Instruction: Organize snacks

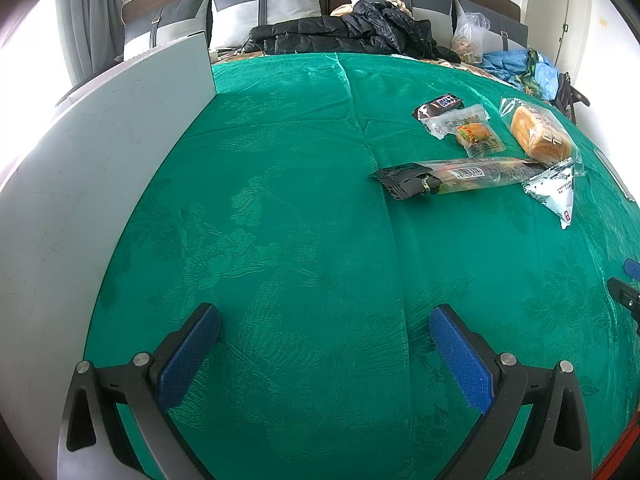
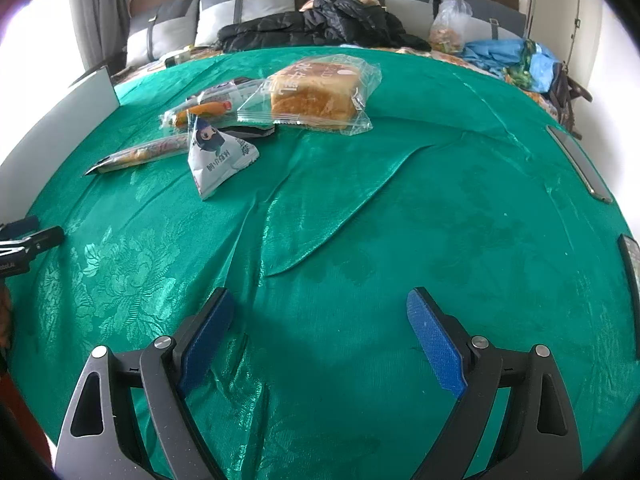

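Nearest, in the left wrist view: left gripper [image 1: 325, 322], blue-padded fingers spread wide, nothing between them, hovering over bare green cloth [image 1: 280, 220]. Along the cloth's left edge, a pale grey board [image 1: 100, 152], running from the near left to the far left corner. At the right edge, just poking in, the tip of the other tool.

In the right wrist view: right gripper [image 2: 320, 304], fingers likewise held apart and holding nothing, above a creased stretch of green cloth with a long fold running toward the far side. Tip of the left tool visible at the left edge.

Farther out, toward the far right part of the cloth in the left view, all the snacks in one loose cluster: a triangular white packet [image 1: 554, 194] closest, touching the end of a long dark-and-clear wrapped snack [image 1: 460, 176] lying crosswise; beyond these a small burger-print packet [image 1: 474, 134], a wrapped loaf of bread [image 1: 540, 132] beside it to the right, and a dark small packet [image 1: 440, 105] farthest. Nothing between either gripper and the cluster but open cloth.

At the right edge, a thin flat grey object [image 2: 578, 164].

Beyond the far edge: black jacket [image 1: 352, 32], clear plastic bag [image 1: 470, 36], blue bag [image 1: 520, 66], grey cushions [image 1: 264, 4] against the headboard.
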